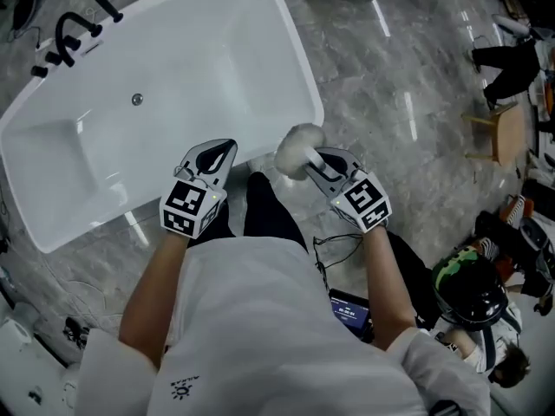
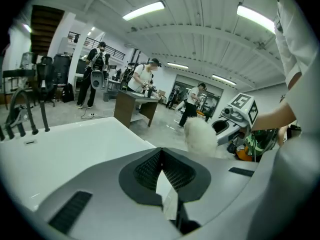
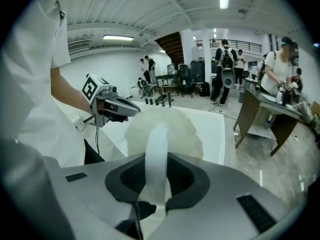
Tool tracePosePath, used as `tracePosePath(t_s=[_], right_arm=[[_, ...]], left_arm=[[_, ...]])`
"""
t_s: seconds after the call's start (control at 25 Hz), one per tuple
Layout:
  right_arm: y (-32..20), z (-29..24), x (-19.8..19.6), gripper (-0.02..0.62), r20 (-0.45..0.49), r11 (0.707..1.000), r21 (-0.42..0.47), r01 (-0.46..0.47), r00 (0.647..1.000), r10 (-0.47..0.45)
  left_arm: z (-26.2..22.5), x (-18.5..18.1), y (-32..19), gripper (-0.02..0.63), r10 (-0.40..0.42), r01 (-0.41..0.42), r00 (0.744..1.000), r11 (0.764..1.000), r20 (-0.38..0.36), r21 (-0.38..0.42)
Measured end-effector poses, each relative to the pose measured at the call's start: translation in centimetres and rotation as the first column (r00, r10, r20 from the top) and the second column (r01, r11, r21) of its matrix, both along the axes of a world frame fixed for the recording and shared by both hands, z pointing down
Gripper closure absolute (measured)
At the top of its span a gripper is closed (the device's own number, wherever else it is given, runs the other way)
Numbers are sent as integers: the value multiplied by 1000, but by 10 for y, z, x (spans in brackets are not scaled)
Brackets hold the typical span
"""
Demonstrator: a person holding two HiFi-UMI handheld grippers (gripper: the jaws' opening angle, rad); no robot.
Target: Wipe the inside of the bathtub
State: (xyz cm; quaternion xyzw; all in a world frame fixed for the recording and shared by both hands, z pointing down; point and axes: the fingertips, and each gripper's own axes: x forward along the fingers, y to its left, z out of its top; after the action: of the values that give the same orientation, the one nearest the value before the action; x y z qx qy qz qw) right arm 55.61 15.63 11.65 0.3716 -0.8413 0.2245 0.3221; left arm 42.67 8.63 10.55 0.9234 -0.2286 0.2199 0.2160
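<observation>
The white bathtub (image 1: 195, 72) lies at the upper left of the head view, its near rim in front of my knees. My left gripper (image 1: 217, 156) hangs over that near rim, jaws shut with nothing in them; the left gripper view shows the tub (image 2: 60, 154) beneath it. My right gripper (image 1: 317, 158) is just off the tub's near right corner, shut on the white handle (image 3: 156, 159) of a fluffy white brush (image 1: 297, 150). The brush head (image 3: 165, 131) hides part of the tub (image 3: 212, 129) behind it. The brush (image 2: 201, 134) also shows in the left gripper view, to the right.
A black faucet (image 1: 74, 35) stands on the tub's far left end and a drain (image 1: 137, 99) sits in its floor. Grey marble floor surrounds the tub. A helmeted person (image 1: 473, 295) crouches at lower right, near a wooden stool (image 1: 505, 133). A desk (image 3: 267, 116) and several people stand beyond.
</observation>
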Motion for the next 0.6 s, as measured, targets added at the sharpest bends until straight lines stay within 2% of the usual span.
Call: tracePosePath(t_s=[0.16,0.32,0.44,0.6], right_arm=[[-23,36,4,499,-43,983,-68,169,984,-172],[-50,80,21,499,-69,931,-138,337,935,-348],[-62,113,30,499,-97,870,-189,455,873,-478],[-63,167,35,499,-107,749,-276,603,755,-647]], left_arm=[[24,21,-15,597,-58,59,998,998,31,-24],[51,50,-37,597,-90,93,995,994,54,-52],[73,64,-47,597,-105,111,991,991,77,-76],[113,69,-59,597,-133,144,985,984,109,-105]])
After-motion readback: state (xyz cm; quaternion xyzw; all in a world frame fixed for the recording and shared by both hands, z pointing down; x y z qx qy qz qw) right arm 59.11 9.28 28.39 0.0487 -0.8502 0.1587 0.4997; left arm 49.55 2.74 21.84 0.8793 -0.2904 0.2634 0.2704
